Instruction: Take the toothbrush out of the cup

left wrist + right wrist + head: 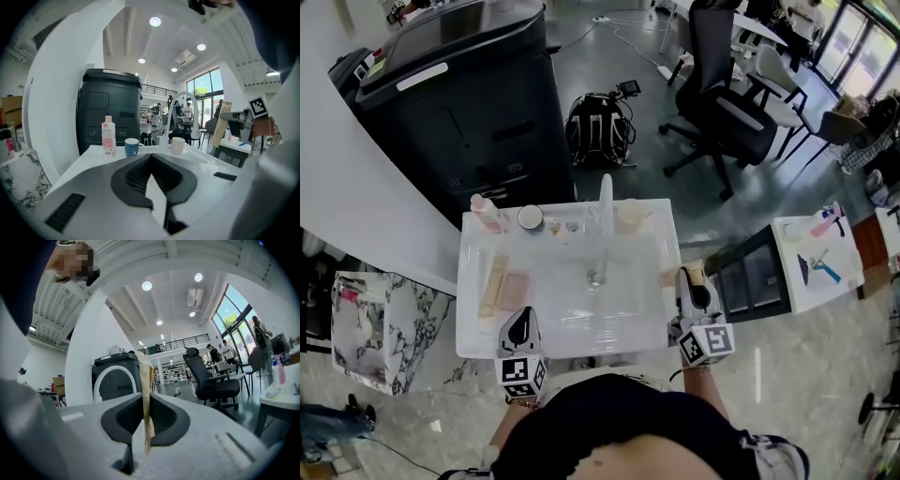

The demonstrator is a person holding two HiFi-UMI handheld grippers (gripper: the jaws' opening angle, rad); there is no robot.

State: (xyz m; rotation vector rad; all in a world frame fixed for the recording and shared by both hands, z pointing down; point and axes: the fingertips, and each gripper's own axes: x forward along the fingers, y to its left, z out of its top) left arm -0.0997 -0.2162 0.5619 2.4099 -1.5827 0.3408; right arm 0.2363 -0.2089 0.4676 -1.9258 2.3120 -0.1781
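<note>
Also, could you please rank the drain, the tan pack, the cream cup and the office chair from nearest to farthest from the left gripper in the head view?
1. Tan pack, just ahead of the left gripper, slightly left.
2. Drain, ahead and to the right.
3. Cream cup, farther back on the right.
4. Office chair, far beyond, upper right.

Black office chair (pixel 724 98), glossy grey floor (pixel 591 70)

The head view looks from high up, steeply down on the white tabletop (pixel 473 319). The left gripper view rides on the left tongs (pixel 151 158), low and close, facing flat across it. The right gripper view rides on the right tongs (pixel 143 399), also facing flat. All three see the black machine (pixel 478 103) and the curved tap (pixel 606 197).
</note>
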